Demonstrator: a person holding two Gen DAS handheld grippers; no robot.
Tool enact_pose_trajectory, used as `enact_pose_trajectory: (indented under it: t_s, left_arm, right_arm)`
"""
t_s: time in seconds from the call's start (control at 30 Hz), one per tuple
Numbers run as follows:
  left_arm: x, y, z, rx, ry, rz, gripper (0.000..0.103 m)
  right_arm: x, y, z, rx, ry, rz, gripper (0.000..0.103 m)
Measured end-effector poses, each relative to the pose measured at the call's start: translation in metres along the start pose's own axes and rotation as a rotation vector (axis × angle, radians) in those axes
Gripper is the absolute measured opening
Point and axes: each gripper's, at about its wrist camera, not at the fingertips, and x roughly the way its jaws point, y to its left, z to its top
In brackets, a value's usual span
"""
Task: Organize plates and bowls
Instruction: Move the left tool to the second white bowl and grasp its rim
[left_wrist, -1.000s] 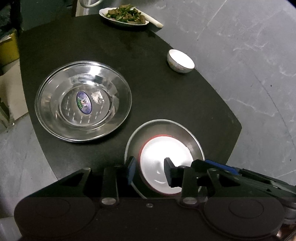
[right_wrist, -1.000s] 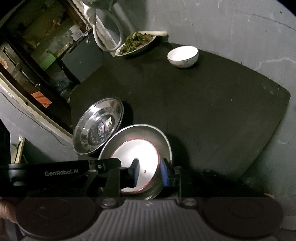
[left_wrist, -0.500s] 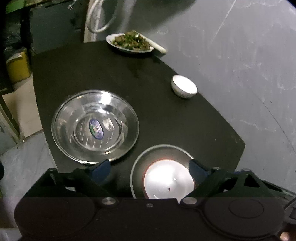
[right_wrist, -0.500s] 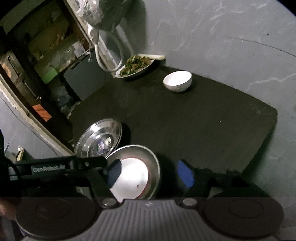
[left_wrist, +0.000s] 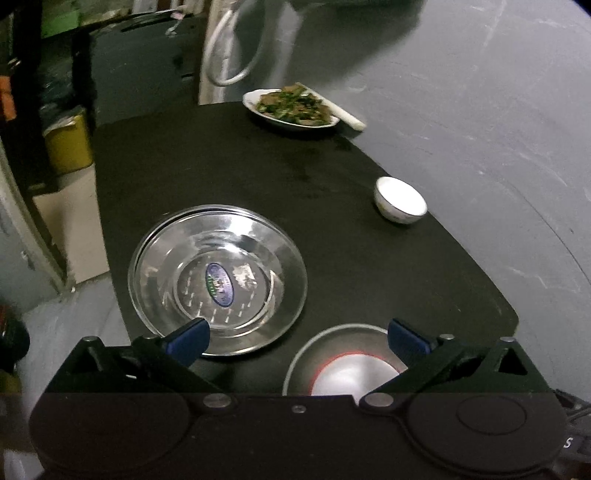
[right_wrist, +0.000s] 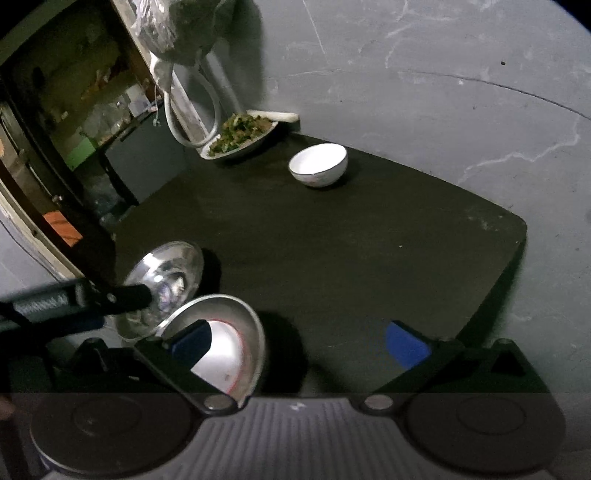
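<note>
A small steel dish sits at the near edge of the black table, with a white red-rimmed plate inside it. My left gripper hangs just above and behind it, its jaws opening wide, pads off the dish. In the right wrist view the same dish and white plate lie by the left finger of my right gripper, whose jaws are also opening and hold nothing. A large steel plate lies to the left. A white bowl stands further back on the right.
A plate of cooked greens with a white stick behind it stands at the table's far edge. The table edge drops to grey floor on the right. The left gripper's body crosses the right view's left side. Cluttered shelves lie beyond.
Both grippers were shut on the small dish with the white plate. They have let go and swung wide open, and both views have pulled back from the dish.
</note>
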Motion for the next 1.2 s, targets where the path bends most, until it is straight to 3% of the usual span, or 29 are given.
enact_pose_trajectory:
  t_s: [0.23, 0.33, 0.87, 1.2]
  left_arm:
    - [0.023, -0.007, 0.017, -0.038, 0.021, 0.055, 0.102]
    - [0.036, -0.015, 0.028, -0.034, 0.030, 0.076, 0.102]
    - [0.117, -0.081, 0.120, 0.257, 0.030, 0.193, 0.102]
    - [0.177, -0.102, 0.152, 0.235, 0.038, 0.180, 0.102]
  right_arm:
    - [0.020, -0.022, 0.018, -0.024, 0.010, -0.034, 0.103]
    - [0.030, -0.034, 0.031, -0.023, 0.024, -0.003, 0.103]
    - [0.105, -0.074, 0.113, 0.065, -0.058, 0.067, 0.103]
    - [0.149, -0.086, 0.156, 0.097, -0.086, 0.053, 0.100]
